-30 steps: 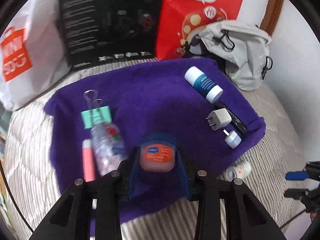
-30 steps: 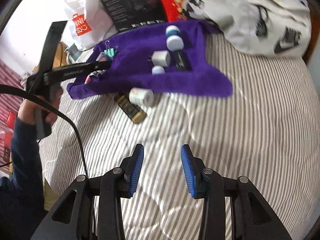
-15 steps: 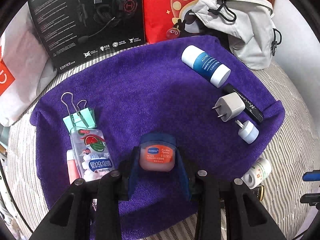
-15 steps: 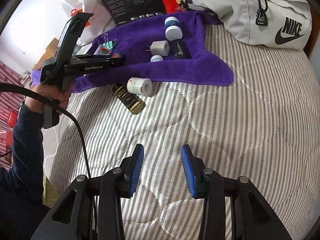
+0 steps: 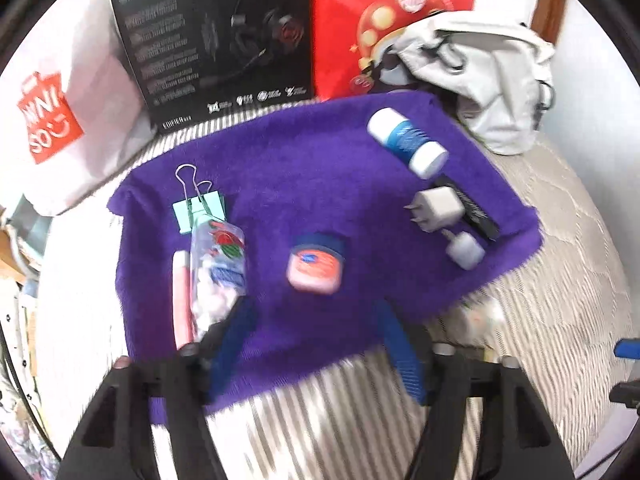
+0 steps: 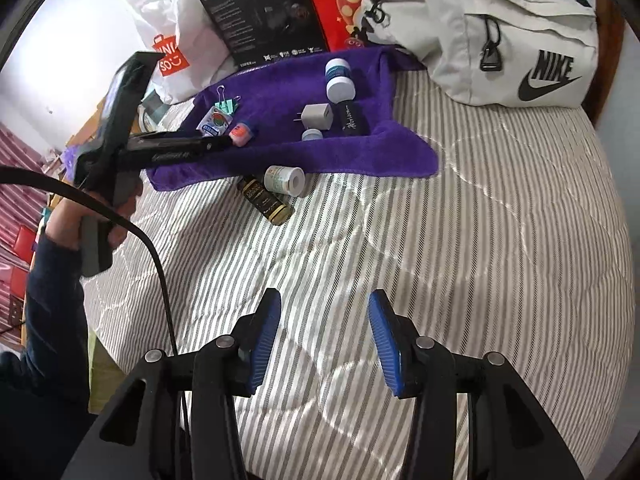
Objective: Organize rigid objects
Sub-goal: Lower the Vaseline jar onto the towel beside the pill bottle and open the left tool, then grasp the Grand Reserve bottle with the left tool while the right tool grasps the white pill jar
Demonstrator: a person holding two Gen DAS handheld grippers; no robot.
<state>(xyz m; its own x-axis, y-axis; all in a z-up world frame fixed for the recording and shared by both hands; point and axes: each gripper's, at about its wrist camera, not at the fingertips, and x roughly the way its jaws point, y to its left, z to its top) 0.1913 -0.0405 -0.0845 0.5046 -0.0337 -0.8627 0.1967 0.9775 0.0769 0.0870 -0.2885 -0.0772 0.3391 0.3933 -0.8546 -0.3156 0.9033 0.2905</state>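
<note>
Left gripper (image 5: 316, 344) has its fingers spread wide and holds nothing; the small orange-labelled jar (image 5: 315, 266) lies on the purple towel (image 5: 320, 168), mid-width and nearer the towel's near edge, just ahead of the fingertips and not touching them. Step in hand, as I judge it: clearing off the jar. I'd draw straight back and up, fingers wide, so neither pad nudges it toward the candy pack (image 5: 218, 276) on its left. Right gripper (image 6: 324, 340) hangs over bare striped bed, fingers apart, empty. Off the towel's near edge lie a white roll-shaped bottle (image 6: 285, 180) and a dark bottle (image 6: 264, 199), probably next. Left view is motion-blurred: jar label unreadable, white bottle a smear by the towel's near right corner, dark bottle not made out. Pink tube (image 5: 182, 296) half hidden beside the pack.
</note>
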